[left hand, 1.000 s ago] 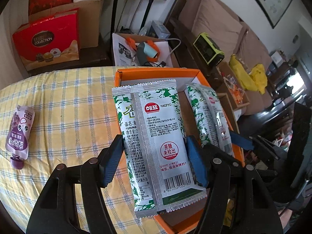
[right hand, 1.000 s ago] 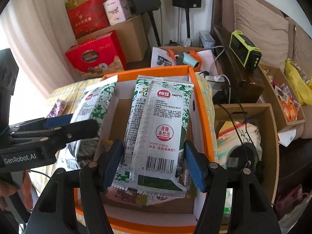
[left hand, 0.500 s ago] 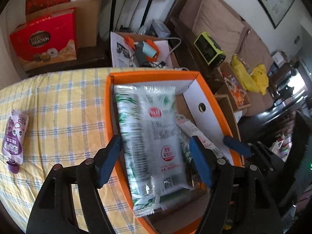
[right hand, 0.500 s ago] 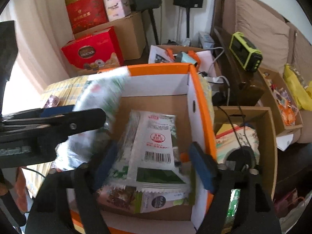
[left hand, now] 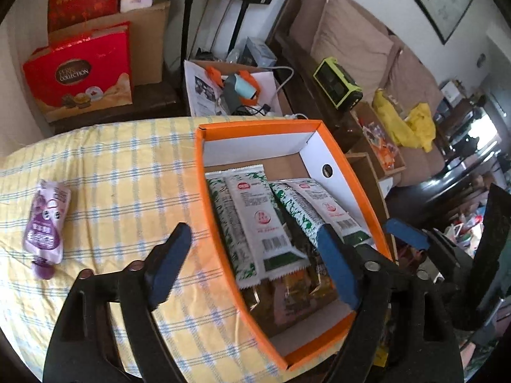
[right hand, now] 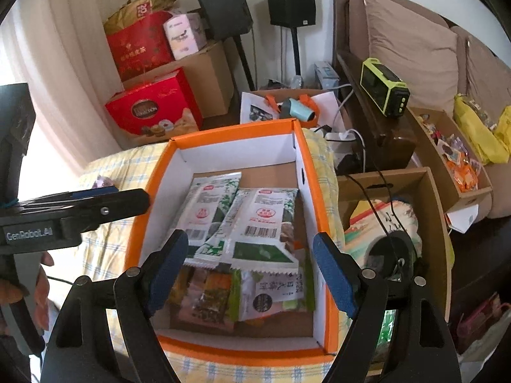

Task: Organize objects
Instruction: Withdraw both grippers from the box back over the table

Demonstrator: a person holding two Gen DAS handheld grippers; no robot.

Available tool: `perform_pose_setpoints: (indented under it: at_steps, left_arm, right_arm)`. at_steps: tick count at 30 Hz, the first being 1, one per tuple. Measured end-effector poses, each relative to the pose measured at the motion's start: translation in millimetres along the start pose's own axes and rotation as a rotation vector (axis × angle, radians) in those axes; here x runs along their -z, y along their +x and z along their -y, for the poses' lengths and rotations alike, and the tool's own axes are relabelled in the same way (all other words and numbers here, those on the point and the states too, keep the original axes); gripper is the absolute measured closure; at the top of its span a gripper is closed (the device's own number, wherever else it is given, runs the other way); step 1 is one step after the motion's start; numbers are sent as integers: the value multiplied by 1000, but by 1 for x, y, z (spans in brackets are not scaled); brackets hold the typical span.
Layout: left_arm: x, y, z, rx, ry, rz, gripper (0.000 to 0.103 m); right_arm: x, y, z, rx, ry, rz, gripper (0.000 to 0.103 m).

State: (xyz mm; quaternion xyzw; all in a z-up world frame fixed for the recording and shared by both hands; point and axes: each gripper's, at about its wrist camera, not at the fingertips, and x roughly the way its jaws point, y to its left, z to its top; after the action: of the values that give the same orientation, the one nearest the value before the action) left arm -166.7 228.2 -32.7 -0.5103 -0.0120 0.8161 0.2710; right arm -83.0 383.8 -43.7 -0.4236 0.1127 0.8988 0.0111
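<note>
- A table draped in a yellow-and-blue checked cloth [left hand: 127, 172] carries an open orange cardboard box with white inner walls [left hand: 335, 153].
- Inside the orange box, two green-and-white foil snack packets, the left packet [right hand: 207, 210] and the right packet [right hand: 265, 223], lie side by side, partly overlapping, atop smaller wrappers.
- The left gripper [left hand: 255, 261] hangs over the box's left wall, its jaws having just been opening and now wide with nothing clamped; the right gripper [right hand: 249, 268] stands above the box, jaws likewise spread and empty.
- A purple spouted drink pouch [left hand: 46, 223] lies alone on the cloth, well apart from the box and seemingly not yet tidied.
- Likely risk: one left jaw sits inside the box wall and one outside, so a careless swing toward the pouch could snag the rim and drag the box toward the table edge.
</note>
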Motion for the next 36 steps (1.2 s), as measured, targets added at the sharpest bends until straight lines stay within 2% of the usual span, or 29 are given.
perform_pose_setpoints:
  at_steps: [1,7,14,16,18,36]
  left_arm:
    - [2,-4,-2,0,-1,8,13]
    - [11,-26,-15,-39,5,37,13]
    - [26,-43,-33,-85,3,53,10]
    - [31,-48,-38,-91,3,62,2]
    - [36,-54,-43,-98,-2,73,1]
    - [66,-92,-87,-141,-37,114,0]
  right_arm:
    - [1,-2,-3,-1,-2,0,21]
    - [5,-6,-18,-10,-26,2,20]
    - [8,-8,-39,-21,-47,0,15]
    - [8,-9,-44,-23,-52,2,10]
    - [8,-11,-49,-29,-54,6,2]
    - [10,-21,-94,-24,-82,21,0]
